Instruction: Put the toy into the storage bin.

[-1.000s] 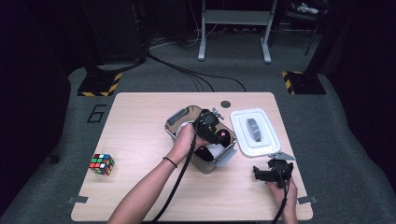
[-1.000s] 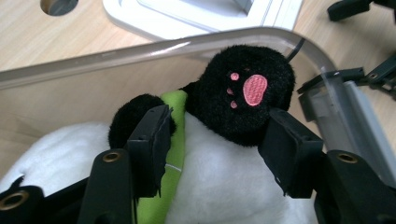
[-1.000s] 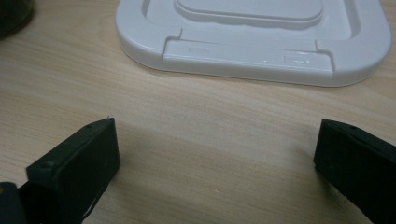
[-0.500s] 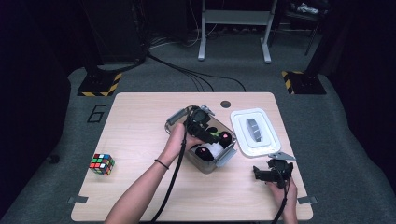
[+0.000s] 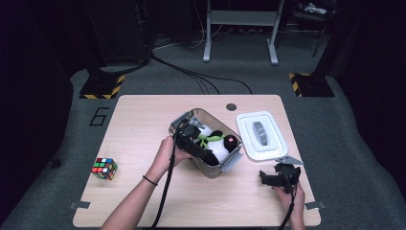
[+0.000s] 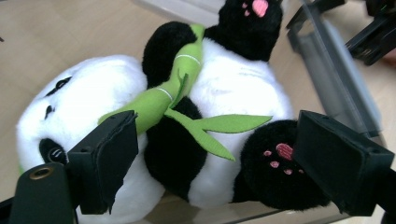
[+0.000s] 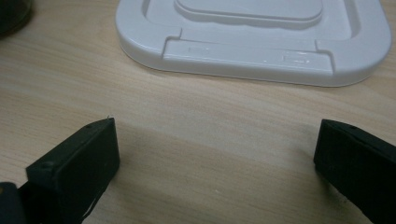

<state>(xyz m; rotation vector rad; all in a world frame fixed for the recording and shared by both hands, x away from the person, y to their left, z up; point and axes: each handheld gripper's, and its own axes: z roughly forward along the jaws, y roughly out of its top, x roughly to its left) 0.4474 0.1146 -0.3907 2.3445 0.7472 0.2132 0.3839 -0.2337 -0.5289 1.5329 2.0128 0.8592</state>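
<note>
I found the left gripper (image 6: pixel 212 154) released, its jaws just opening around the panda (image 6: pixel 205 98): soft, light, best gripped mid-body.

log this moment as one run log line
left gripper: jaws just opening, pads off panda plush | plush: lying in clear container | right gripper: open, near white lid

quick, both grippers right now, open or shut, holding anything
Left gripper: open, jaws just opened, over the plush panda, not gripping it.
Right gripper: open, holding nothing.
</note>
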